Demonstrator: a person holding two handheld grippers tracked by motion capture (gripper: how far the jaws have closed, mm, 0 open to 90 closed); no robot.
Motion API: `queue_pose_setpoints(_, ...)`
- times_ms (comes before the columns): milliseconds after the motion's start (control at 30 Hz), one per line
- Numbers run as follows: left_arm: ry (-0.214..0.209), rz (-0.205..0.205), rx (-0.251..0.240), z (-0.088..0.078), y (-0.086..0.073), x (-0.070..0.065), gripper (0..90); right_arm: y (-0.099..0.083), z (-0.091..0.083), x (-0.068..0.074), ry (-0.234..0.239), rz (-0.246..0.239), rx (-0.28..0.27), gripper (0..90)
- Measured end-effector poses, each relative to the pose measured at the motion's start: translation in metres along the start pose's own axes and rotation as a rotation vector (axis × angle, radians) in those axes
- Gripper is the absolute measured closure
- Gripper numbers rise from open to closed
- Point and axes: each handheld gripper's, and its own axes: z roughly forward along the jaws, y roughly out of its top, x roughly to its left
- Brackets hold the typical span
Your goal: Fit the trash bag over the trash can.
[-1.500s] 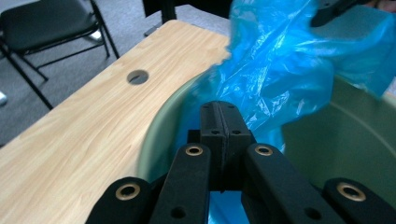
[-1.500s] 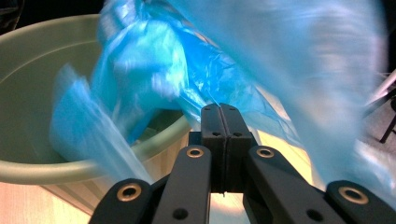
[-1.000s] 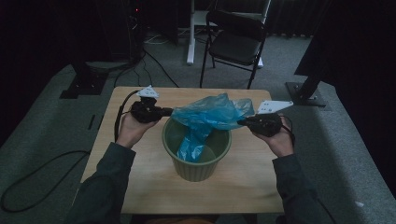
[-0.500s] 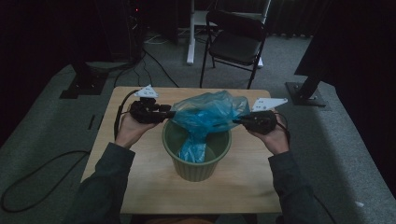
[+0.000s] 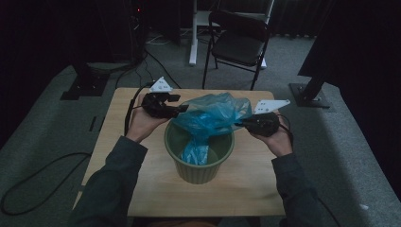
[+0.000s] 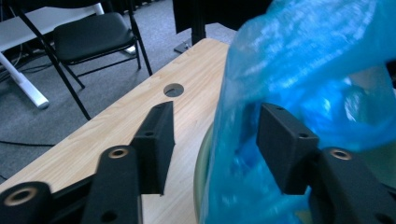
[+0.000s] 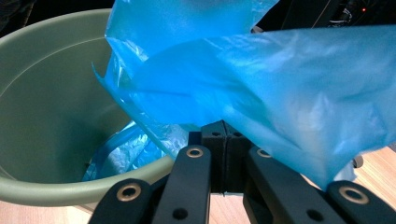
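Work in hand: lining the green bin with the blue bag; the bin stands mid-counter and the bag hangs partly inside it, its upper part bunched above the rim.

Left hand-held gripper: released. A second ago it was clenched on the bag's left edge; its jaws have just been opening, and in the left gripper view they stand wide apart with the film lying against the inner face of one jaw, unpinched.

Left hand: it has drawn slightly up and away from the bin since the earlier pictures, and the gripper now sits beside the bag's left edge.

Right hand-held gripper: clenched on the bag's right edge, as in the earlier pictures; in the right gripper view the pads meet with blue film running out of them over the bin's rim.

Bag now: held from the right side alone; the left side is free and has slumped toward the bin mouth.

Meaning for the task: the mouth is no longer stretched between two grips, so the left hand probably needs a fresh hold on the edge before it can go over the rim.

Risk: the loose side may slide down into the bin.
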Motion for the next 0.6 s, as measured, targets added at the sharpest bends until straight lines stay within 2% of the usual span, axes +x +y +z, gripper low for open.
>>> queue_pose_setpoints(33, 0.0, -0.007, -0.001, 0.004, 0.002, 0.001, 51.4, 0.0, 0.0, 0.0, 0.002, -0.001, 0.001, 90.0)
queue_pose_setpoints(100, 0.002, -0.01, 0.008, 0.01, 0.003, 0.001, 65.2, 0.0, 0.001, 0.001, 0.009, -0.004, 0.005, 90.0)
queue_pose_setpoints(167, -0.002, -0.034, 0.013, 0.014, 0.004, 0.003, 85.0, -0.001, 0.0, 0.003, 0.022, -0.016, 0.009, 90.0)
queue_pose_setpoints(200, 0.0, -0.052, 0.008, 0.015, 0.003, 0.005, 88.9, -0.001, -0.001, 0.004, 0.026, -0.018, 0.009, 88.9)
queue_pose_setpoints(233, -0.009, -0.084, 0.005, 0.016, 0.002, 0.01, 90.0, -0.001, -0.002, 0.005, 0.028, -0.021, 0.006, 86.3)
queue_pose_setpoints(267, -0.009, -0.084, 0.005, 0.016, 0.002, 0.01, 90.0, -0.002, -0.004, 0.005, 0.026, -0.025, -0.003, 82.0)
queue_pose_setpoints(333, -0.01, -0.094, 0.009, 0.016, 0.001, 0.013, 90.0, -0.002, -0.004, 0.005, 0.026, -0.025, -0.003, 82.0)
queue_pose_setpoints(367, -0.001, -0.099, 0.015, 0.015, -0.001, 0.015, 90.0, -0.002, -0.007, 0.005, 0.02, -0.021, -0.019, 79.3)
queue_pose_setpoints(400, 0.005, -0.107, 0.017, 0.014, -0.003, 0.017, 90.0, -0.003, -0.016, 0.003, 0.008, -0.015, -0.061, 72.1)
queue_pose_setpoints(533, 0.012, -0.114, 0.019, 0.012, -0.006, 0.02, 90.0, -0.005, -0.025, 0.0, -0.016, 0.002, -0.093, 69.7)
queue_pose_setpoints(567, 0.013, -0.117, 0.019, 0.012, -0.007, 0.021, 90.0, -0.005, -0.028, -0.001, -0.043, 0.013, -0.103, 67.2)
queue_pose_setpoints(600, 0.014, -0.123, 0.018, 0.012, -0.008, 0.022, 90.0, -0.005, -0.028, -0.001, -0.043, 0.013, -0.103, 67.2)
